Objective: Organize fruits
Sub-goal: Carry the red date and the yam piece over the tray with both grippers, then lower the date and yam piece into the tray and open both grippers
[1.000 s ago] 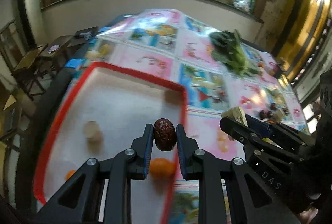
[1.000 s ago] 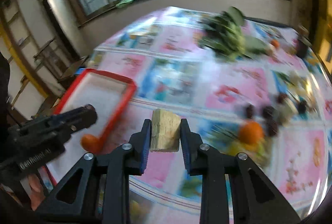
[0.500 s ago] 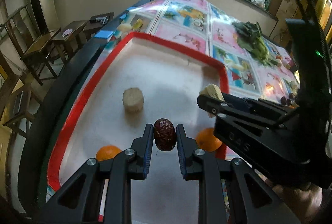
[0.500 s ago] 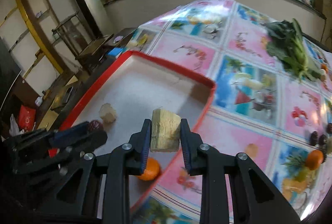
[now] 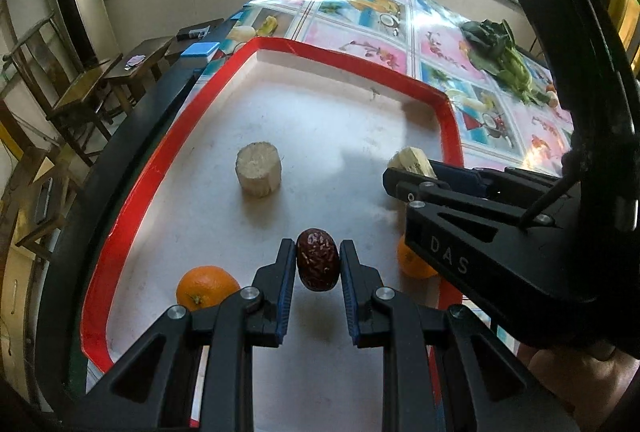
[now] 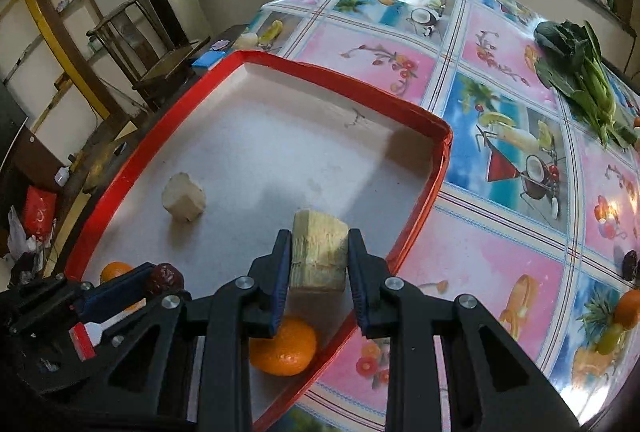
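- My left gripper [image 5: 318,264] is pinched onto a red date [image 5: 318,259], held by its flanks above the near middle of the red-rimmed tray [image 5: 448,112].
- Date looks light, wrinkled and a bit soft; light pressure should do.
- Right gripper [image 6: 319,252] clamps a sugarcane chunk [image 6: 318,250] by its cut sides, over the tray's near right; stiff, fibrous, unlikely to slip.
- Another cane piece [image 5: 258,170] and two oranges [image 5: 207,286] lie in the tray.

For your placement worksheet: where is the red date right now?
The red date sits pinched in the left gripper, hanging above the red-rimmed tray, between two oranges.
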Motion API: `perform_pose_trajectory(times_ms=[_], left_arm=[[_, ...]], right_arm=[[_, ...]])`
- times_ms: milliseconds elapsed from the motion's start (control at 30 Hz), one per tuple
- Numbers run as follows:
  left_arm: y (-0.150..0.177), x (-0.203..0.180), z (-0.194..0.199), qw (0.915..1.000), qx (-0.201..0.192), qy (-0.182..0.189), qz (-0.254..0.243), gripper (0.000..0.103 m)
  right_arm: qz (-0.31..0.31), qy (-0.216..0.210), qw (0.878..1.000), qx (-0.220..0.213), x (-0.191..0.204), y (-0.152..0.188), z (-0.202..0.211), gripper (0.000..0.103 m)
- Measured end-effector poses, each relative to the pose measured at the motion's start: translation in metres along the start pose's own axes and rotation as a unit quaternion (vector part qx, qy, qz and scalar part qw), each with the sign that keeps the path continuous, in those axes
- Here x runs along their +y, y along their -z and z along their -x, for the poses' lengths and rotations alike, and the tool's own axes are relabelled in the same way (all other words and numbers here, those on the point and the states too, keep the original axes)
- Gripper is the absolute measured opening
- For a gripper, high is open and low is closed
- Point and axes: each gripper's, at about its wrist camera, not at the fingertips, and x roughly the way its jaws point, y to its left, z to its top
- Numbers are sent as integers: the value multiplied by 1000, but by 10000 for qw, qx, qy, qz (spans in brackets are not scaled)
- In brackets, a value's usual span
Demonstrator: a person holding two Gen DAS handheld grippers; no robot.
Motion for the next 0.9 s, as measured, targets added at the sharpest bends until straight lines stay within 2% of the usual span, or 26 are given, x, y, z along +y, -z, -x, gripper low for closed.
perform_pose_trajectory(times_ms=[433, 567, 633, 700, 767, 900], left_arm=[[4, 2, -10, 9996, 97, -262, 63, 23], [4, 1, -9, 9995, 97, -310, 43, 39], [3, 1, -5, 9993, 35, -362, 31, 44], [2, 1, -1, 9991, -35, -432, 29, 54], [0, 2, 3, 9988, -118, -483, 12, 55], [-6, 4, 11, 9980, -215, -590, 33, 58]], right_arm=[[178, 128, 9997, 81, 6, 0, -6, 29], [188, 138, 9997, 85, 7, 0, -7, 29], [190, 148, 9997, 99, 7, 0, -7, 30], [155, 113, 9997, 117, 6, 0, -7, 31], [112, 64, 9998, 140, 5, -2, -8, 33], [149, 26, 9999, 70, 7, -4, -4, 47]])
